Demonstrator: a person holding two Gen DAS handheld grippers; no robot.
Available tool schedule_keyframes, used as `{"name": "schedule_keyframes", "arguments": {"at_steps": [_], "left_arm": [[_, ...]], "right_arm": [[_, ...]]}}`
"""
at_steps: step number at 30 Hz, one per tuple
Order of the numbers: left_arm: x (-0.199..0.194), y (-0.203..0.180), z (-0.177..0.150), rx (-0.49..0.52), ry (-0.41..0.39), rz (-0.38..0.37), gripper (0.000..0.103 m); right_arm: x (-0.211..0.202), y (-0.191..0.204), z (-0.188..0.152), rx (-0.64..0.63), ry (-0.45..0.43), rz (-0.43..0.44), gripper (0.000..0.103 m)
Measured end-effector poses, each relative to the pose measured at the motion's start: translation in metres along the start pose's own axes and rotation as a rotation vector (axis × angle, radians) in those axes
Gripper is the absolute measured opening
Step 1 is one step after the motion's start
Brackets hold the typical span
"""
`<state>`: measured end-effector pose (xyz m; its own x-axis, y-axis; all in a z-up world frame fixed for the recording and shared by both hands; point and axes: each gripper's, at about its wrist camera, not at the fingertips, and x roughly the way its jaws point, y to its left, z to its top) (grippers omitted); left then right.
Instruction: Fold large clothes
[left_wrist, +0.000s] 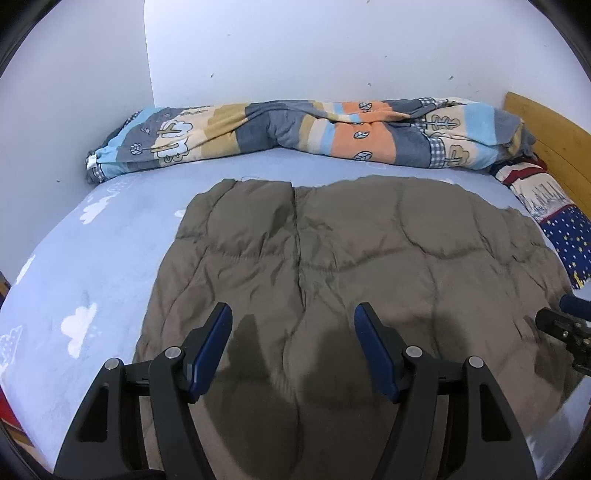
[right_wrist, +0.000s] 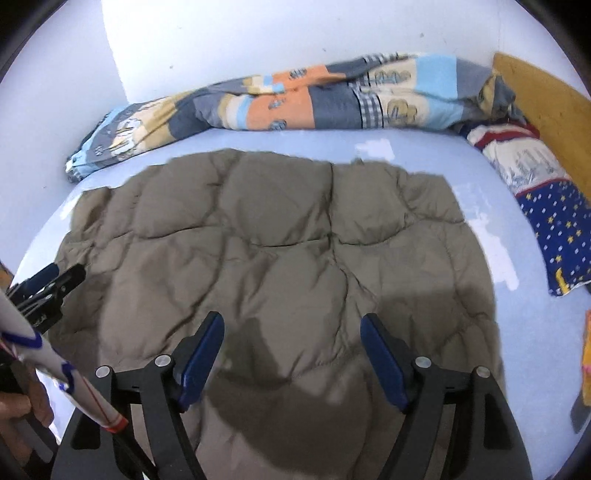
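**Now: both tongs wide over the spread jacket**

Now a quilted brown jacket (left_wrist: 332, 258) lies flat on the bed (left_wrist: 85, 266), covering most of the pale blue sheet with white clouds. Its puffed panels are creased, and a seam runs from the far edge toward the near side. In the right wrist view the same jacket (right_wrist: 277, 240) fills the middle of the bed (right_wrist: 524, 325), with a bare strip of sheet to its right.

The left tongs (left_wrist: 293, 347) stand wide apart above the near part of the jacket, blue pads facing each other, nothing between them. Their shadow falls on the fabric just below. The right tongs (right_wrist: 291, 354) are likewise wide and hold nothing, hovering over the jacket's near part with a shadow beneath.

Each gripper shows at the edge of the other's view: the right tongs (left_wrist: 565, 325) at the jacket's right edge, the left tongs (right_wrist: 48, 291) at its left edge. Whether either touches the cloth cannot be told.

A rolled blanket (left_wrist: 295, 129) in blue, orange, grey and cream lies along the far side of the bed against the white wall (left_wrist: 295, 55). At the right end sits a pillow (left_wrist: 554, 229) with stars on dark blue, beside a wooden headboard (left_wrist: 554, 140).

A hand (right_wrist: 18, 410) appears at the lower left of the right view, under a white sleeve (right_wrist: 48, 358).
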<state>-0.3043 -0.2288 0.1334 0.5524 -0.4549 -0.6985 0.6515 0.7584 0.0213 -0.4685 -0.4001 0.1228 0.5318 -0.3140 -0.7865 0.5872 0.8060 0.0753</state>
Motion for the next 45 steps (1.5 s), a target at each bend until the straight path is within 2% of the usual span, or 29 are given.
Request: {"name": "schedule_keyframes", "arguments": {"at_steps": [3,5,8,12,18,23,26,28,33,38,41,43,45], "left_arm": [[-0.012,0.0,-0.019,0.005,0.006,0.009,0.068],[-0.008,0.0,-0.034,0.0,0.05,0.004,0.068],[0.001,-0.005,-0.045,0.016,0.071,0.011,0.07],[0.015,-0.002,-0.048,-0.007,0.088,0.001,0.074],[0.021,-0.001,-0.052,-0.026,0.092,-0.01,0.075],[0.0,0.005,-0.066,-0.079,0.062,-0.02,0.075],[-0.035,0.005,-0.084,-0.093,0.03,-0.038,0.075],[-0.058,0.005,-0.095,-0.098,0.027,-0.083,0.075],[-0.134,-0.006,-0.123,-0.034,-0.032,-0.111,0.075],[-0.236,-0.006,-0.118,0.016,-0.21,-0.072,0.079],[-0.294,0.002,-0.107,-0.008,-0.308,-0.073,0.088],[-0.339,0.009,-0.098,-0.029,-0.393,-0.041,0.09],[-0.37,0.014,-0.091,-0.053,-0.449,-0.011,0.099]], "right_arm": [[-0.013,0.009,-0.019,-0.009,0.004,-0.009,0.081],[-0.015,0.012,-0.037,-0.009,0.03,-0.024,0.081],[0.001,0.007,-0.056,0.012,0.086,-0.046,0.081],[0.024,0.001,-0.059,0.036,0.119,-0.047,0.087],[0.033,0.005,-0.06,0.018,0.1,-0.09,0.093],[0.021,0.004,-0.067,0.043,0.064,-0.082,0.093],[-0.011,0.008,-0.078,0.07,0.026,-0.09,0.092],[-0.034,0.015,-0.088,0.056,-0.004,-0.104,0.092],[-0.106,0.034,-0.122,0.065,-0.086,-0.077,0.092],[-0.188,0.052,-0.142,0.073,-0.215,-0.068,0.092],[-0.239,0.064,-0.143,0.071,-0.297,-0.057,0.093],[-0.284,0.076,-0.144,0.053,-0.381,-0.057,0.098],[-0.32,0.085,-0.145,0.041,-0.456,-0.058,0.103]]}}
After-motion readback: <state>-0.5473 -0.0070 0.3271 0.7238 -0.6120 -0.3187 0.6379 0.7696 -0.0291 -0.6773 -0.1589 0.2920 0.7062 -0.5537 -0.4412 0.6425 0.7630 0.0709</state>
